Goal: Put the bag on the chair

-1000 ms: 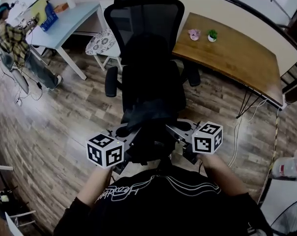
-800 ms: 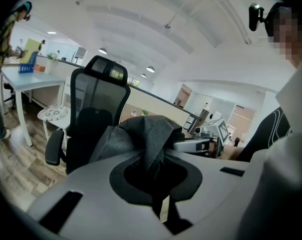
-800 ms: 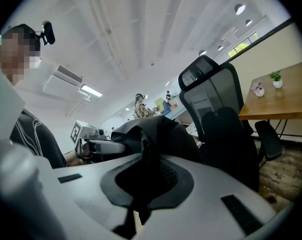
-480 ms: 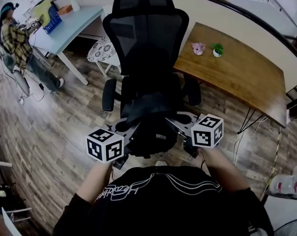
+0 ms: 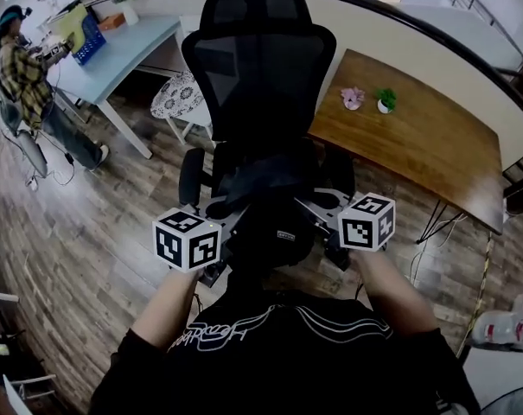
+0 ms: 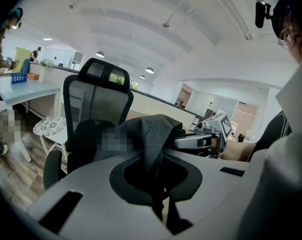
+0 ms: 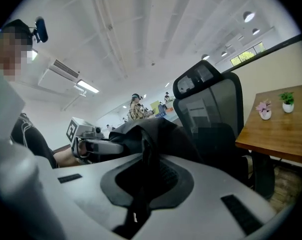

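A black bag (image 5: 268, 228) hangs between my two grippers, just in front of the seat of a black mesh-backed office chair (image 5: 261, 54). My left gripper (image 5: 218, 219) is shut on a fold of the bag's dark fabric (image 6: 151, 136) at the bag's left side. At the bag's right side, my right gripper (image 5: 323, 214) is shut on a black strap of the bag (image 7: 145, 154). In the left gripper view the chair (image 6: 97, 100) stands beyond the bag, and my right gripper (image 6: 200, 140) shows across it. The bag's lower part is hidden behind my body.
A wooden desk (image 5: 421, 141) with two small potted plants (image 5: 385, 102) stands right of the chair. A light blue table (image 5: 127, 37), a white patterned stool (image 5: 178, 93) and a seated person (image 5: 23, 76) are at the left. Water bottles (image 5: 503, 322) lie at the lower right.
Both grippers have carried the bag forward toward the chair, so the bag now overlaps the front of the seat. Their grip on the bag is unchanged.
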Available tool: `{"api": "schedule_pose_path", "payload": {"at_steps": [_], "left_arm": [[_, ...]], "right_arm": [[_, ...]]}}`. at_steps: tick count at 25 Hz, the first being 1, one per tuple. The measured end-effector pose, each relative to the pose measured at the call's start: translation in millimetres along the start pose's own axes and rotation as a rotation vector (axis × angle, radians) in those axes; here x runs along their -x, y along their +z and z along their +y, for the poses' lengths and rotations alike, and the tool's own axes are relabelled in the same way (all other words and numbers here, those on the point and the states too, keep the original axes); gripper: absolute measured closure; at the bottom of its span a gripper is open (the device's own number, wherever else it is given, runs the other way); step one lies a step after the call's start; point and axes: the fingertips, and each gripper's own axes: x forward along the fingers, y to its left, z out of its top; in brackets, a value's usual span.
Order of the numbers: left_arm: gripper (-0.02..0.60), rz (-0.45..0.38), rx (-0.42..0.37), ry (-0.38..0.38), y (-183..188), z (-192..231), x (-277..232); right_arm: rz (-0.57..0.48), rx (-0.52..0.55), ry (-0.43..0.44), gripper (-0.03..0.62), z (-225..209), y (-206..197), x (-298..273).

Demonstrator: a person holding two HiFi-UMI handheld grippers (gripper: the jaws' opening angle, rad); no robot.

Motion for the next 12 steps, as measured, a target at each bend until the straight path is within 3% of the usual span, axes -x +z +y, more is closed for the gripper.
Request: {"api": "schedule_pose_path", "payload": {"at_steps": [12], "left_arm": [[0.548, 0.078, -0.016, -0.083, 47, 85, -58]], "right_arm": [[-0.006, -0.084, -0.125, 0.586, -74, 41, -61]]}}
